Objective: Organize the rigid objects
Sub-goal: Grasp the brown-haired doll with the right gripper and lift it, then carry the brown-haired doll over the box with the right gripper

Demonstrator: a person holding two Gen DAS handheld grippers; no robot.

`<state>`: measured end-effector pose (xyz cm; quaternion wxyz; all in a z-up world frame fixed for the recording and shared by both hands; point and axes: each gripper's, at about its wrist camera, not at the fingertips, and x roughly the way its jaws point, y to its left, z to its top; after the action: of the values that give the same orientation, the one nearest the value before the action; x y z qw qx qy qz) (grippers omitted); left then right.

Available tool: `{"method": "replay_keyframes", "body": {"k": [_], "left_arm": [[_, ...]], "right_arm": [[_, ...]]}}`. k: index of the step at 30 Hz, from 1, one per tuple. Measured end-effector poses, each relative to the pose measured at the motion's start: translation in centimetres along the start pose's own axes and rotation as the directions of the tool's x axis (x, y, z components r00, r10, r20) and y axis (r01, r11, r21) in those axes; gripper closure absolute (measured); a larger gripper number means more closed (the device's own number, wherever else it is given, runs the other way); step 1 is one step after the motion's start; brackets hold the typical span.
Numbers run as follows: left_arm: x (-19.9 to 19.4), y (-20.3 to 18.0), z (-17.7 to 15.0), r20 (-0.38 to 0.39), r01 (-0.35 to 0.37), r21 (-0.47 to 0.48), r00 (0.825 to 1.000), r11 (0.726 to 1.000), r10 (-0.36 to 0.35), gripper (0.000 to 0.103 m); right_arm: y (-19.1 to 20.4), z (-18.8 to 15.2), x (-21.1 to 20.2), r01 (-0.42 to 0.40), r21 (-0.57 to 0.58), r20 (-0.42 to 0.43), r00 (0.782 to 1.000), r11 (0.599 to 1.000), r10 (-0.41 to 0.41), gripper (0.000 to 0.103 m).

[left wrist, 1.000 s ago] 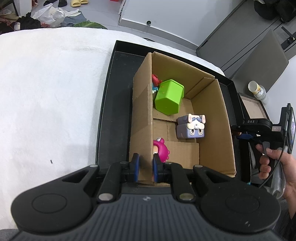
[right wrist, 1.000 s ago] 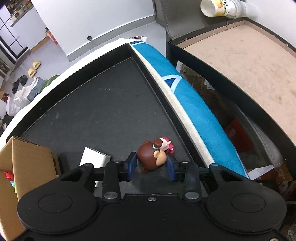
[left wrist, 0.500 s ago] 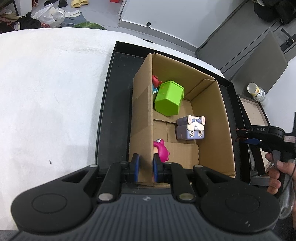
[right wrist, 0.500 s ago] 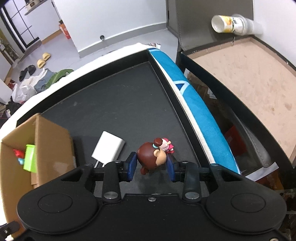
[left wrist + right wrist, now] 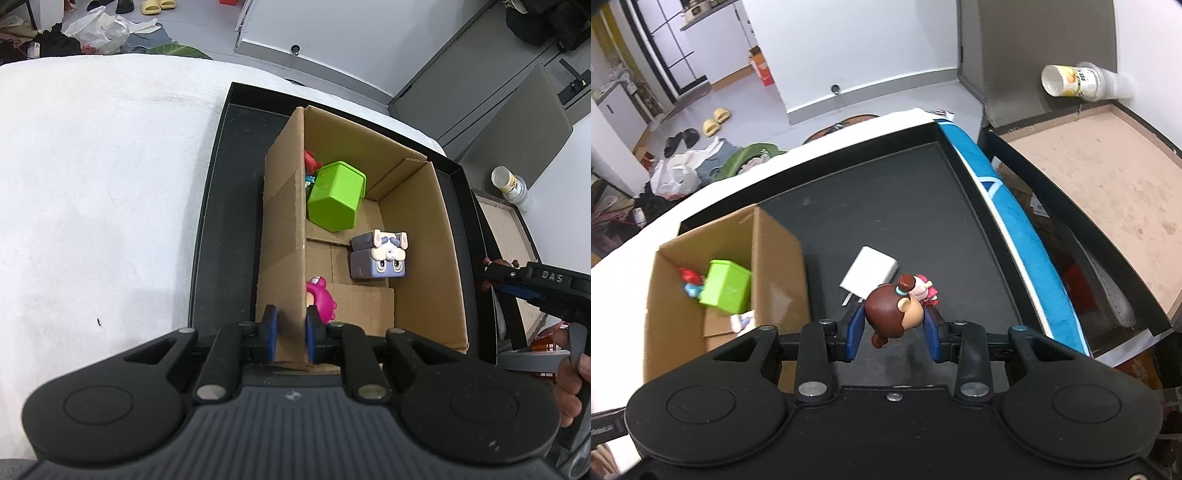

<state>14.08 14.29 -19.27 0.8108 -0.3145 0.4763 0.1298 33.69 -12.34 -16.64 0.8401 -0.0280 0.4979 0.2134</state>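
A cardboard box [image 5: 284, 229] stands in a black tray [image 5: 221, 229]. My left gripper [image 5: 290, 334] is shut on the box's near left wall. Inside lie a green hexagonal container [image 5: 334, 201], a grey cube-shaped dog toy [image 5: 380, 260], a pink figure [image 5: 319, 299] and a small red toy [image 5: 310, 160]. My right gripper [image 5: 894, 330] is shut on a brown-haired doll figure [image 5: 892, 314] and holds it above the tray floor [image 5: 905, 210], to the right of the box [image 5: 775, 258]. In the left wrist view the right gripper [image 5: 491, 273] shows at the box's right side, held by a hand [image 5: 572, 387].
A white flat block [image 5: 870, 273] lies on the tray floor beyond the doll. A blue and white strip [image 5: 1008, 221] runs along the tray's right rim. Beyond it a brown board [image 5: 1108, 184] with a tipped paper cup [image 5: 1075, 83]. A white cloth [image 5: 92, 192] covers the table left of the tray.
My right gripper has risen and swung left with the doll, so the box and white block have come into its view. The left gripper has stayed clamped on the box wall.
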Motion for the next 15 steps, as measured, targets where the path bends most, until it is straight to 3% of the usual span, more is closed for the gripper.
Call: {"method": "replay_keyframes", "body": {"k": [15], "left_arm": [[-0.4,0.0,-0.1,0.008,0.009,-0.002,1.0,1.0,-0.009,0.089]], "right_arm": [[5.1,0.0,-2.8,-0.047,-0.081,0.055,0.997,0.996,0.052,0.069]]}}
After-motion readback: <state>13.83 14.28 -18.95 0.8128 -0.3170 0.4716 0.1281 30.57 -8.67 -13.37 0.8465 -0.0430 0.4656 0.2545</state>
